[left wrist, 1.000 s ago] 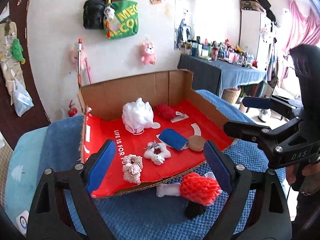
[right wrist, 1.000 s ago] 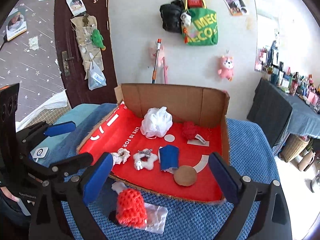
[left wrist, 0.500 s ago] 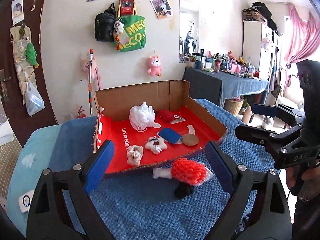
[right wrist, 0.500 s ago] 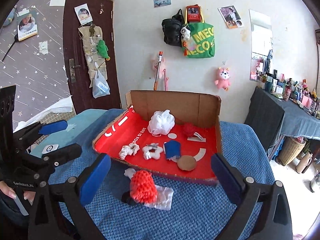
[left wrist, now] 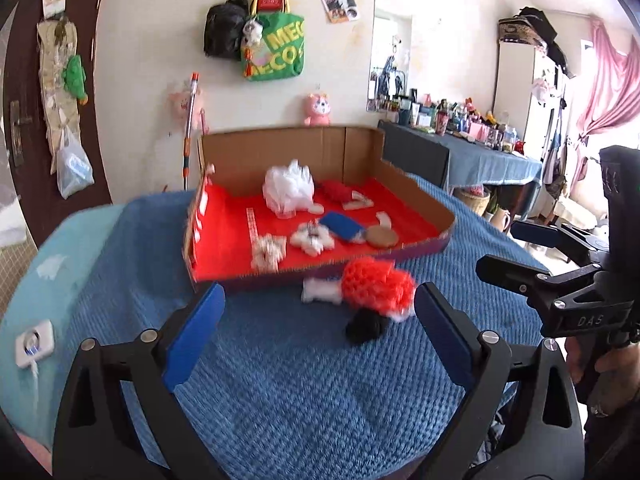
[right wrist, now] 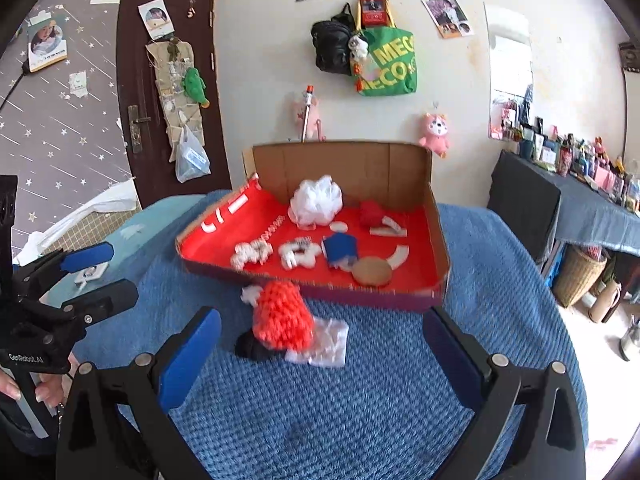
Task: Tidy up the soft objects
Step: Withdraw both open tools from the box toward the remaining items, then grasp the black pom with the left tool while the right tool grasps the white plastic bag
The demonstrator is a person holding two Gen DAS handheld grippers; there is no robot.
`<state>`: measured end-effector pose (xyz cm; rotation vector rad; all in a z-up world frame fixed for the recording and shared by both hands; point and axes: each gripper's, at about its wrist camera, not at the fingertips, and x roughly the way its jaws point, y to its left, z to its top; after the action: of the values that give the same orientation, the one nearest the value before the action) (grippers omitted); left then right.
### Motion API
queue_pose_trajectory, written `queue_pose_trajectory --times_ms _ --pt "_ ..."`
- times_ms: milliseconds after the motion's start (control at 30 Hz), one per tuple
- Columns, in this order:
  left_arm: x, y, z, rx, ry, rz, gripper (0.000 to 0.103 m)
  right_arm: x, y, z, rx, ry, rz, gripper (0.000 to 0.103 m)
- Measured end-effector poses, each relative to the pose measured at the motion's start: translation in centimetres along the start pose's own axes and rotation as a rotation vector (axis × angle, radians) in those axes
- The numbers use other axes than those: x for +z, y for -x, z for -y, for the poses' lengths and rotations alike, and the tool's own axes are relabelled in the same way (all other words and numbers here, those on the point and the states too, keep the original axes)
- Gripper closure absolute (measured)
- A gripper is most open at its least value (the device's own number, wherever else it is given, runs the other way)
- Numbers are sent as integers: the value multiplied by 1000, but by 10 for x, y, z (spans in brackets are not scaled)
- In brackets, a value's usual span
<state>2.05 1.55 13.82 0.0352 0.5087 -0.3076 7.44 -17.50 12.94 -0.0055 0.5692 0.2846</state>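
A red knitted soft thing (left wrist: 378,288) lies on the blue blanket, just in front of the cardboard box (left wrist: 416,184), over a black piece (left wrist: 366,326) and a white plastic bag (right wrist: 328,342). On the box's red floor lie a white mesh puff (left wrist: 288,190), a red ball (left wrist: 336,190), a blue sponge (left wrist: 342,226), a brown round pad (left wrist: 382,236) and two white scrunchies (left wrist: 268,252). My left gripper (left wrist: 320,292) hangs short of the knitted thing, jaws opening, nothing between them. My right gripper (right wrist: 322,316) stands wide open beside it, also empty.
The blue blanket (left wrist: 300,392) covers the bed in front of both grippers. A small white device (left wrist: 34,344) lies at the left edge. A dark table with bottles (left wrist: 460,156) and a wicker basket (right wrist: 580,276) stand to the right, a brown door (right wrist: 160,100) to the left.
Both grippers have drawn back from the box and sunk a little, so the box and the red knitted thing look smaller and farther. The left jaws stand slightly wider.
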Motion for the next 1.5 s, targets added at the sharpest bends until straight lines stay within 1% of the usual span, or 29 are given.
queue_pose_trajectory --times_ms 233,367,467,633,767,833,1000,1133,1200,1333,1400,1433,1467,1500 --pt "-41 -30 -6 -3 50 -63 6 -33 -21 7 -66 -18 -26 0" --pt "-57 -48 -11 4 79 -99 6 -44 -34 12 -63 -33 -57 0" --pt "-64 -60 -15 6 98 -127 6 -47 -43 14 -65 -37 -78 0" --pt "-65 -72 -17 5 104 -150 6 -47 -56 18 -63 -38 -110 0" --pt "-62 -80 -18 -8 105 -176 6 -45 -71 21 -40 -36 -164 0" --pt "-60 -84 -17 -20 100 -196 6 -45 -80 24 4 -47 -207 0" --pt "-54 -95 -14 -94 74 -261 6 -40 -99 26 57 -26 -278 0" --pt "-49 -104 -8 -117 27 -286 6 -34 -110 29 99 -18 -315 1" --pt "-47 -108 -6 -139 8 -293 6 -31 -117 29 118 -2 -334 6" --pt "-40 -116 -2 -183 -18 -306 7 -25 -126 26 140 43 -353 11" --pt "-37 -121 2 -208 -40 -310 9 -22 -132 25 157 63 -362 20" --pt "-36 -122 4 -213 -48 -311 11 -22 -133 24 166 71 -365 22" --pt "-35 -124 6 -221 -61 -311 18 -21 -136 22 171 85 -369 25" --pt "-34 -126 8 -229 -72 -310 27 -21 -137 22 172 94 -369 31"
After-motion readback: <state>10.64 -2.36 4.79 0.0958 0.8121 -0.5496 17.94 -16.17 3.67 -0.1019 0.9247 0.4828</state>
